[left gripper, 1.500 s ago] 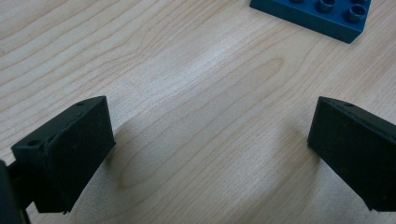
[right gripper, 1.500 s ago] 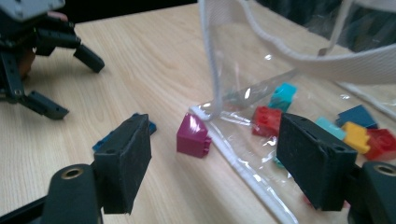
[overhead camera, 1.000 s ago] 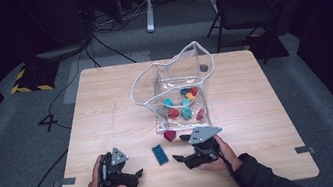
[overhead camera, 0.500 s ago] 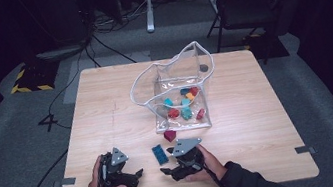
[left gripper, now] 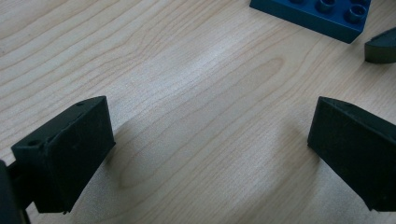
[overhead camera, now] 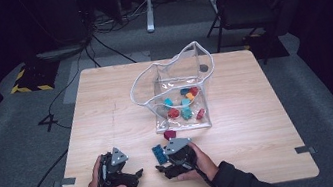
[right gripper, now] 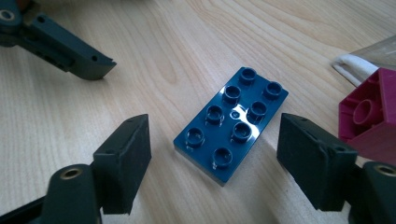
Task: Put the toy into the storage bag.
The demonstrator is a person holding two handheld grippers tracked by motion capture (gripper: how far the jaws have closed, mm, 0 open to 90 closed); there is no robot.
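Note:
A dark blue flat brick point(right gripper: 231, 123) with eight studs lies on the wooden table point(overhead camera: 107, 113). My right gripper point(right gripper: 219, 158) stands open around it, one jaw on each side, neither pad touching. Its jaws have just been opening a little. In the high view the blue brick point(overhead camera: 157, 152) lies near the front edge beside my right gripper point(overhead camera: 160, 159). My left gripper point(overhead camera: 134, 177) rests to its left, open, with bare wood between its jaws point(left gripper: 210, 149). The blue brick point(left gripper: 317, 14) sits ahead of it.
A dark red brick point(overhead camera: 170, 134) lies just behind the blue one, close to my right jaw point(right gripper: 369, 116). A clear plastic bag point(overhead camera: 179, 91) holding several coloured bricks stands mid-table. The left gripper's jaw tip point(right gripper: 70, 46) lies close by.
My right gripper has moved left and down toward the blue brick and now straddles it. The left gripper has stayed in place.

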